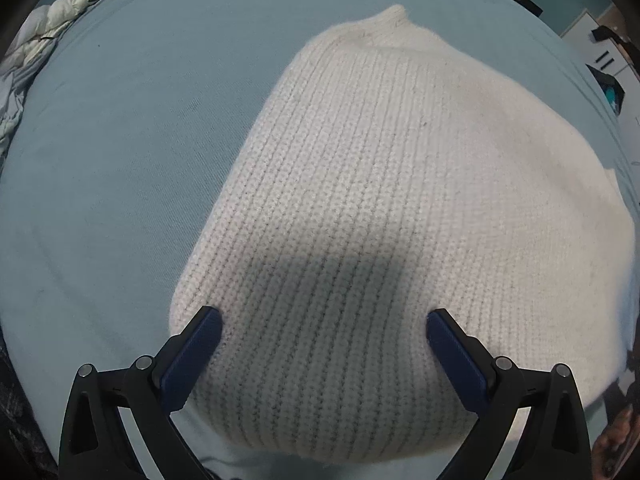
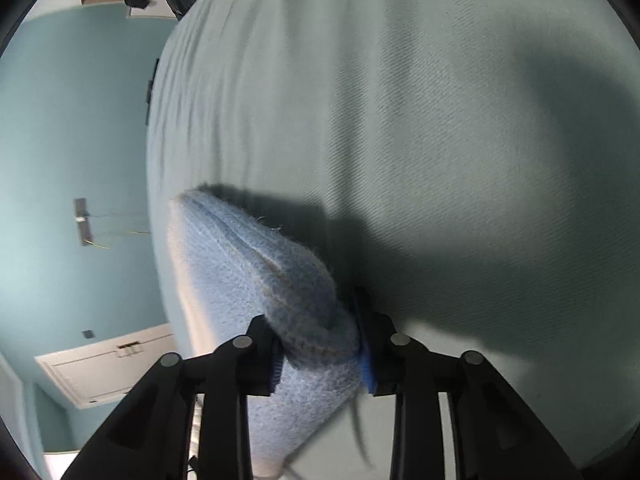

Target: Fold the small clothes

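Knitted white sweater (image 1: 384, 216) is lying folded on the light blue bed sheet (image 1: 120, 160), filling the middle and right of the left wrist view. The left gripper (image 1: 324, 328) is hanging over the sweater's near edge at the bottom of the frame with its two blue pads (image 1: 192, 356) spread wide apart, gripping nothing. A puffy pale jacket (image 1: 48, 28) is sitting at the upper left. In the right wrist view, the right gripper (image 2: 320, 344) is squeezing a thick fold of the sweater (image 2: 256, 280) between its pads at the lower middle, above the sheet (image 2: 400, 120).
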Tool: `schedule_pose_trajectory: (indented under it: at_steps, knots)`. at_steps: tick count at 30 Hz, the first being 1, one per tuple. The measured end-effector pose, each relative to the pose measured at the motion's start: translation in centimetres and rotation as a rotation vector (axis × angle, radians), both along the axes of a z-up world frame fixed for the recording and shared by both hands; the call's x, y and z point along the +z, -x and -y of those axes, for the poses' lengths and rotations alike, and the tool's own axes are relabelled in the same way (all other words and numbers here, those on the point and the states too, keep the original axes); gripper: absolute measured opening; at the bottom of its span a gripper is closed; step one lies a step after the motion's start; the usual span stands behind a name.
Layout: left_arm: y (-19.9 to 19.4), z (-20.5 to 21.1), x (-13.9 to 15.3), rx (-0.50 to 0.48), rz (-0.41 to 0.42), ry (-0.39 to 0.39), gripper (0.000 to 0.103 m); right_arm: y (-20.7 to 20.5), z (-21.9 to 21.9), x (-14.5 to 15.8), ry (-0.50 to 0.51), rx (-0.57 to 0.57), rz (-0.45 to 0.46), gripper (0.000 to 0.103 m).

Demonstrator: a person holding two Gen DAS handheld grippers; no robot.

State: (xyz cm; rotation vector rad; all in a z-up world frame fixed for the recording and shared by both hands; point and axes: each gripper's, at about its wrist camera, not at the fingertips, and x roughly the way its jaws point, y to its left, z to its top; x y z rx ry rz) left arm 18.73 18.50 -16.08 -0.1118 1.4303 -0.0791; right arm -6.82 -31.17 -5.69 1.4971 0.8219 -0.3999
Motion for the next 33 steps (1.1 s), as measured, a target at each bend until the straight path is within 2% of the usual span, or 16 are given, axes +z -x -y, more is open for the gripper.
schedule_pose_trajectory:
  at_steps: [1, 5, 6, 7, 9, 13, 16, 18, 21, 23, 26, 27, 28, 29, 31, 33]
  knots:
    - [0.0, -0.2, 1.1, 0.014, 0.014, 0.016, 0.103, 0.6, -0.1, 0.4, 0.0, 0.0, 0.005, 0.04]
    - [3.2, -3.0, 6.8, 0.141, 0.153, 0.072, 0.103, 2.1, -1.9, 4.3, 0.12, 0.005, 0.007, 0.052]
    - [3.9, -3.8, 7.6, 0.176, 0.184, 0.064, 0.103, 2.5, -2.4, 5.2, 0.135, 0.017, 0.029, 0.066]
    - [4.9, -4.7, 8.4, 0.223, 0.217, 0.042, 0.103, 2.5, -3.0, 5.5, 0.125, 0.029, 0.05, 0.081]
    - [7.0, -6.3, 8.4, 0.303, 0.243, 0.062, 0.103, 2.6, -4.5, 5.3, 0.025, 0.09, 0.142, 0.086]
    - [9.1, -8.9, 4.2, 0.446, 0.077, 0.287, 0.102, 1.8, -5.4, 4.5, -0.04, 0.149, 0.163, 0.086]
    - [10.6, -9.7, -0.7, 0.582, -0.096, 0.517, 0.102, 2.3, -3.8, 3.9, -0.034, 0.107, 0.129, 0.086]
    - [10.5, -10.1, -2.9, 0.661, -0.172, 0.594, 0.102, 2.9, -2.9, 2.7, -0.062, 0.074, 0.106, 0.086]
    - [11.0, -9.4, -4.0, 0.77, -0.18, 0.565, 0.102, 3.1, -2.5, 1.5, -0.092, 0.041, 0.084, 0.085]
    - [9.8, -8.7, -4.8, 0.783, -0.187, 0.547, 0.102, 3.4, -3.3, 1.3, -0.09, 0.027, 0.081, 0.085]
    - [8.8, -8.4, -5.8, 0.825, -0.177, 0.587, 0.102, 3.3, -3.7, 1.1, -0.074, 0.004, 0.047, 0.083]
    - [8.3, -8.3, -6.6, 0.838, -0.185, 0.621, 0.101, 3.5, -4.1, 1.1, -0.068, -0.009, 0.039, 0.076]
    - [8.1, -7.8, -7.0, 0.838, -0.192, 0.641, 0.097, 3.4, -3.9, 1.0, -0.053, -0.011, 0.017, 0.062]
    - [7.8, -7.7, -7.4, 0.835, -0.198, 0.651, 0.079, 3.5, -4.3, 0.8, -0.044, -0.003, 0.016, 0.06]
    - [7.6, -7.8, -8.1, 0.861, -0.223, 0.648, 0.072, 3.6, -4.2, 1.3, -0.006, 0.013, -0.003, 0.05]
    - [8.7, -8.9, -7.4, 0.925, -0.212, 0.687, 0.051, 3.0, -4.6, 2.1, 0.024, 0.024, 0.003, 0.041]
